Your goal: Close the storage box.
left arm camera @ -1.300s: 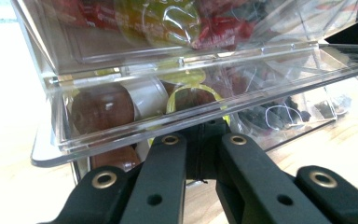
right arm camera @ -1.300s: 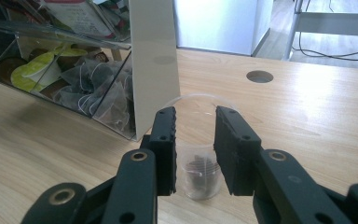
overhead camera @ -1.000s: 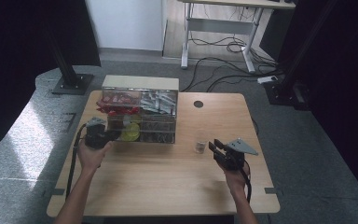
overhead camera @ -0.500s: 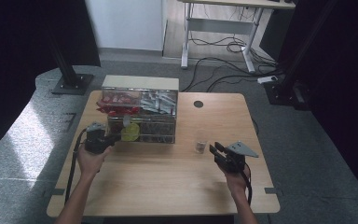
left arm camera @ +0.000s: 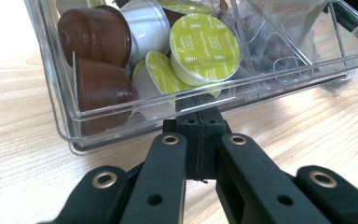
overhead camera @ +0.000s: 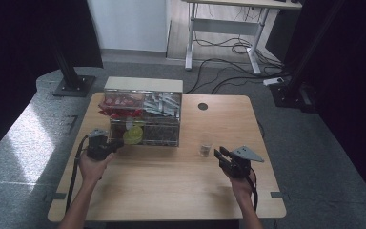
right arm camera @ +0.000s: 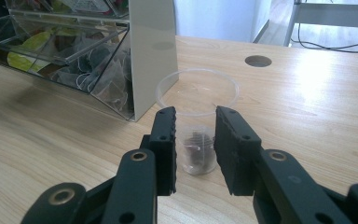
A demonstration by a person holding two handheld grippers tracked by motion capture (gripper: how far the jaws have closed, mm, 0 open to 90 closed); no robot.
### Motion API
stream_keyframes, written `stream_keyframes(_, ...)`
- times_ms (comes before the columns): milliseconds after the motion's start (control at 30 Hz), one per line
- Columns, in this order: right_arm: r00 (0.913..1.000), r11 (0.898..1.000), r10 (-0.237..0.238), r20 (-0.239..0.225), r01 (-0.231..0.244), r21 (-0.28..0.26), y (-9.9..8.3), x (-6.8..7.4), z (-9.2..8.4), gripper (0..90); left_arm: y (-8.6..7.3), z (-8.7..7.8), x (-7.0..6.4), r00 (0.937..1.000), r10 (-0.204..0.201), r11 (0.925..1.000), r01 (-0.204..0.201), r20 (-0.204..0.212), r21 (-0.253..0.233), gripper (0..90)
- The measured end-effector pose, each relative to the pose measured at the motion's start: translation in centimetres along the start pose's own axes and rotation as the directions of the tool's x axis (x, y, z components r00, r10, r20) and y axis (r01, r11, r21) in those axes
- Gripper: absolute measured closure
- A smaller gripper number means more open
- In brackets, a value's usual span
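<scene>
A clear organizer box [overhead camera: 143, 117] stands at the table's back left, and its lower drawer [left arm camera: 74, 116] juts out towards me. In the drawer lie brown capsules [left arm camera: 95, 32] and capsules with yellow-green lids [left arm camera: 205, 46]. My left gripper [left arm camera: 200, 114] [overhead camera: 117, 143] is shut, its tips against the drawer's front lip. I cannot tell whether the lip is pinched. A clear plastic cup [right arm camera: 197, 93] [overhead camera: 206, 149] with something dark at its bottom stands just beyond my right gripper [right arm camera: 196, 119] [overhead camera: 219, 153]. That gripper's jaws stand apart and hold nothing.
Tea bags fill the compartment [right arm camera: 98, 60] beside the capsules, and red packets [overhead camera: 119, 102] lie in the top of the box. A round cable hole [overhead camera: 203, 106] is in the table behind the cup. Bare wood [overhead camera: 171, 186] stretches between my hands.
My left hand has drifted slightly towards the person at the drawer's front. The right hand and the cup have stayed in place.
</scene>
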State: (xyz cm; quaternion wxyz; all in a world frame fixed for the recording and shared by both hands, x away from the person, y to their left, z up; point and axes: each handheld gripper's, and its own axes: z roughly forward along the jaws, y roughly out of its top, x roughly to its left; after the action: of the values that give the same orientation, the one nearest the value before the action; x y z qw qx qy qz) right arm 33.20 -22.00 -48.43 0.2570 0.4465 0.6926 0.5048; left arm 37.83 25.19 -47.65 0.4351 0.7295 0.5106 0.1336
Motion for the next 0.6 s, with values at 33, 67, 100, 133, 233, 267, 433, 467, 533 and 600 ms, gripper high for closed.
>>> stream_keyframes(33,1.0000,1.000,0.000,0.000,0.000,0.001,0.0,0.0,0.0,67.7,-0.1,0.0,0.1,1.0000,-0.002,1.0000,0.002,0.001,0.004,90.0)
stream_keyframes(67,1.0000,1.000,0.001,0.000,-0.001,0.002,0.0,0.0,0.0,67.8,-0.2,0.1,0.1,1.0000,-0.003,1.0000,0.003,0.003,0.008,90.0)
stream_keyframes(100,1.0000,1.000,0.002,-0.001,-0.002,0.002,0.0,0.0,0.0,67.8,-0.2,0.1,0.2,1.0000,-0.004,0.9999,0.004,0.002,0.011,90.0)
stream_keyframes(133,1.0000,1.000,0.001,0.000,-0.001,0.002,0.0,0.0,0.0,67.8,-0.3,0.2,0.2,1.0000,-0.005,0.9999,0.005,0.001,0.013,90.0)
stream_keyframes(233,1.0000,1.000,0.002,0.000,-0.002,0.001,-0.1,-0.1,0.0,67.8,-0.5,0.3,0.3,1.0000,-0.007,0.9999,0.007,-0.001,0.016,90.0)
stream_keyframes(267,1.0000,1.000,0.003,0.001,-0.003,0.001,-0.1,-0.1,-0.1,67.8,-0.5,0.3,0.3,1.0000,-0.008,0.9999,0.008,0.000,0.015,90.0)
stream_keyframes(433,1.0000,1.000,0.003,0.002,-0.003,0.003,-0.2,-0.1,-0.1,67.7,-0.8,0.5,0.3,1.0000,-0.009,0.9997,0.009,0.001,0.023,90.0)
stream_keyframes(467,1.0000,1.000,0.004,0.003,-0.004,0.004,-0.2,-0.1,-0.1,67.8,-0.9,0.5,0.4,0.9999,-0.010,0.9997,0.010,0.001,0.023,90.0)
stream_keyframes(533,1.0000,1.000,0.004,0.003,-0.004,0.004,-0.2,-0.1,-0.1,67.8,-1.0,0.6,0.4,0.9999,-0.011,0.9996,0.011,0.001,0.024,90.0)
stream_keyframes(600,1.0000,1.000,0.006,0.005,-0.006,0.003,-0.2,-0.2,-0.2,67.8,-1.1,0.7,0.4,0.9999,-0.013,0.9995,0.013,0.002,0.027,90.0)
